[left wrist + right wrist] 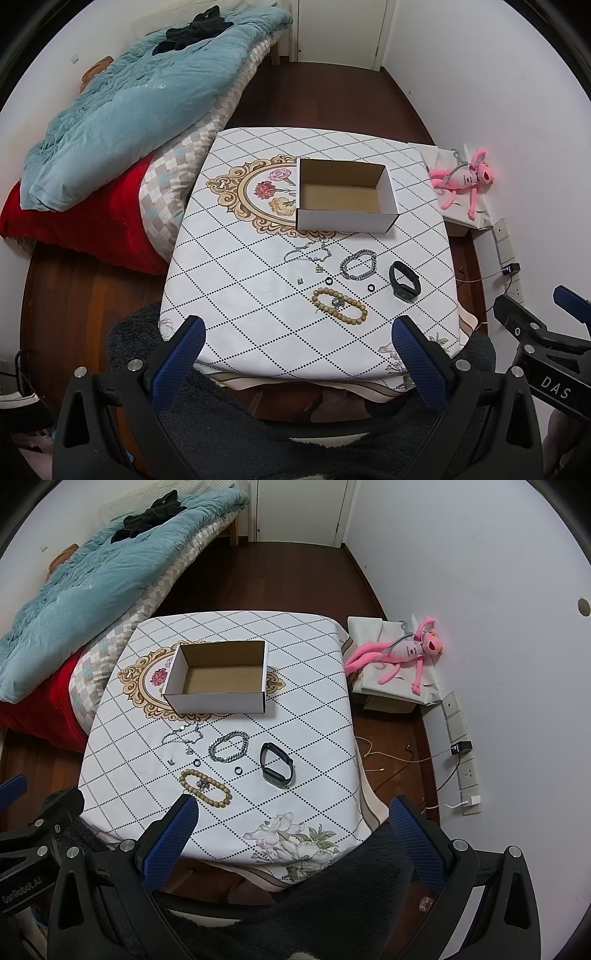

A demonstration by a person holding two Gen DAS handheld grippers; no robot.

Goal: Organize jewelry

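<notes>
Tools hover spread wide above the worktop's near edge: left tool, right tool, both holding nothing. Cardboard box sits mid-worktop, bare inside; jewelry lies between box and near edge.

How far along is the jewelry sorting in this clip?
Nothing looks done: the box is empty. Nothing is in hand: the left gripper and right gripper are both open at the table's near edge. All the pieces still lie on the cloth: thin chain, silver bracelet, black band, bead bracelet, two small rings and a small charm.
</notes>
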